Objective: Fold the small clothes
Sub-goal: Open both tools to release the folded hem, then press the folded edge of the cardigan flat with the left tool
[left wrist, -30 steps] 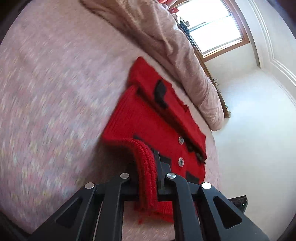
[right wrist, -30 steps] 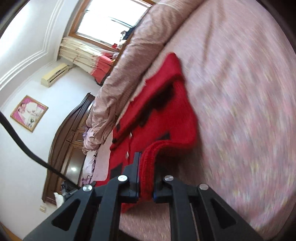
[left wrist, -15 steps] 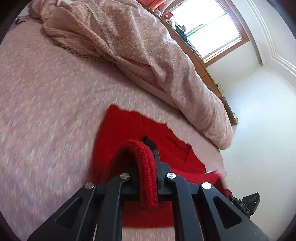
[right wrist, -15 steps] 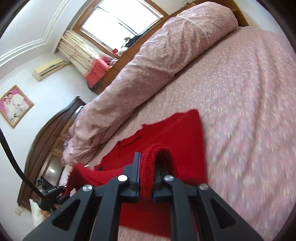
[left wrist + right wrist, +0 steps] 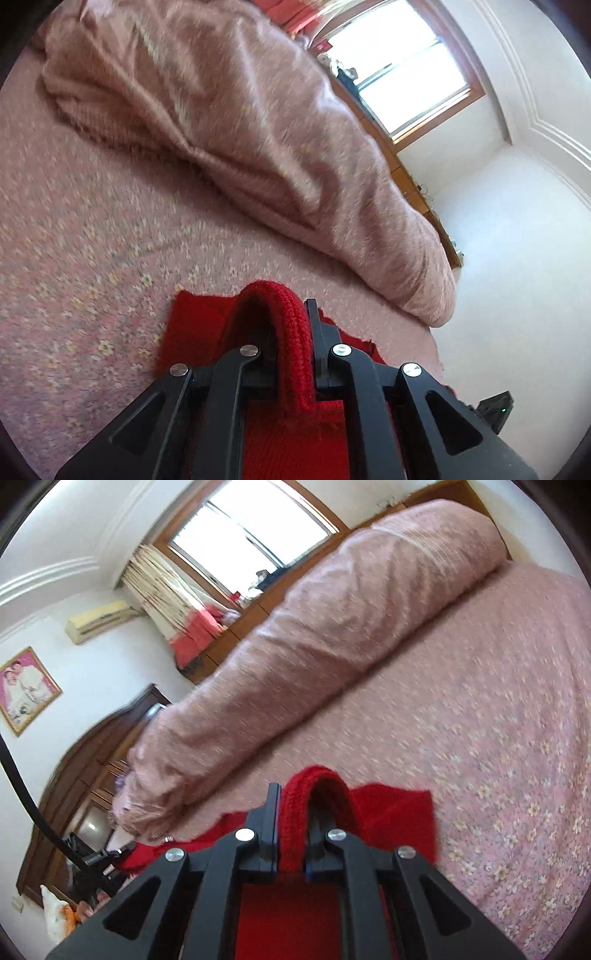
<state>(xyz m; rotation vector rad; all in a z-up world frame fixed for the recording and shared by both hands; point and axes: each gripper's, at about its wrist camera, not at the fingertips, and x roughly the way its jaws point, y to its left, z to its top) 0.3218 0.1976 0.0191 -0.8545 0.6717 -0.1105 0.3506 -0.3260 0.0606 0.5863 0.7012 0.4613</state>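
Bed: largest item in both wrist views. I see a pink floral cover filling most of the frame, its surface partly blurred.

Rolled duvet: long pink bundle lying on the bed along the far side, well apart from my tongs. In the right wrist view the same roll runs diagonally from upper right toward lower left.

Room background: window beyond the duvet, bright and overexposed. Wooden wardrobe at left in the right wrist view, with a framed picture and a wall air conditioner on the wall above it.

Red knitted garment: lies on the bed cover at the near edge of both views, directly under and ahead of my tongs, between me and the duvet but not touching it. Part of it lies flat; in the right wrist view a flat panel spreads to the right of the fingers. Details of the knit beyond the ribbed edge are too blurred to read.

Left tongs: closed on a ribbed edge of the garment. The knit arches up in a hump between the fingers and hangs down through them.

Right tongs: likewise clamped on a ribbed edge, red fold looping over the right-hand finger.

Black cable: crosses the lower left of the right wrist view.
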